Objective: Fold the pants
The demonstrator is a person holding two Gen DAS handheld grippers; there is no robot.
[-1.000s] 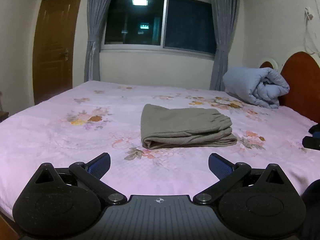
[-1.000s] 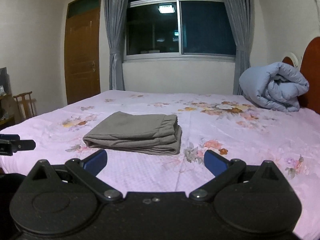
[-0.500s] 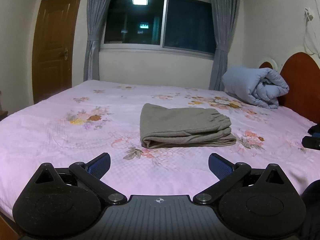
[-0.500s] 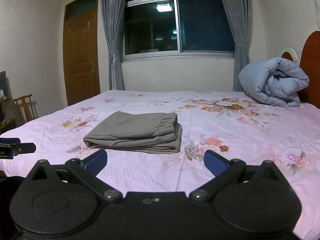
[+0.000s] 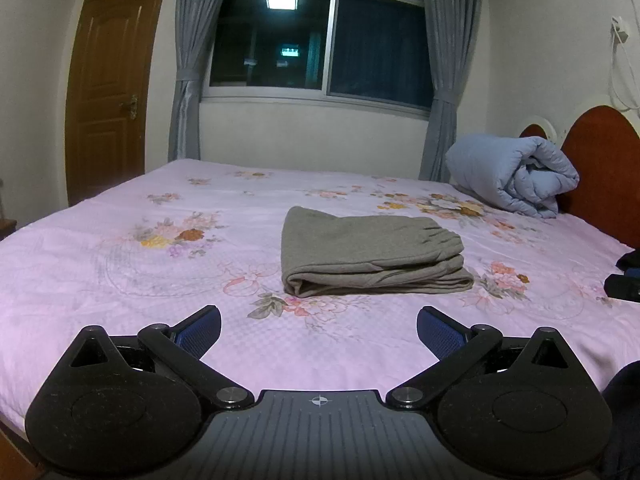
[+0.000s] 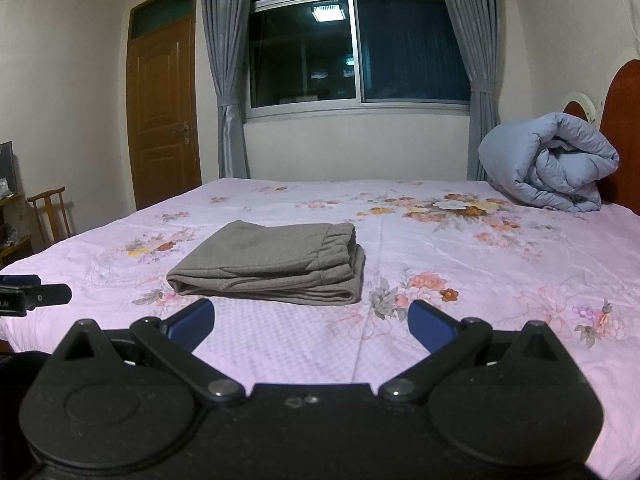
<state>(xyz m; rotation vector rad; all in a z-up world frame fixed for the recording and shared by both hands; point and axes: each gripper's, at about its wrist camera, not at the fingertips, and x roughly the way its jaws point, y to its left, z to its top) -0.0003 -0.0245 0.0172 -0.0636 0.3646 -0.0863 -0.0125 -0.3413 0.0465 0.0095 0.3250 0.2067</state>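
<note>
The grey-brown pants (image 5: 368, 254) lie folded in a compact stack in the middle of the pink floral bed (image 5: 120, 280); they also show in the right wrist view (image 6: 276, 262). My left gripper (image 5: 319, 330) is open and empty, held back from the pants near the bed's front edge. My right gripper (image 6: 311, 326) is open and empty, also short of the pants. The right gripper's tip shows at the right edge of the left wrist view (image 5: 624, 280); the left gripper's tip shows at the left edge of the right wrist view (image 6: 32, 294).
A rolled blue duvet (image 5: 512, 176) lies at the red-brown headboard (image 5: 600, 168) on the right. A window with grey curtains (image 5: 320, 40) is behind the bed, a wooden door (image 5: 112, 92) at left. A wooden chair (image 6: 50, 212) stands beside the bed.
Both grippers have drifted slightly; the view shifts a little. The pants lie as before and both grippers stay open.
</note>
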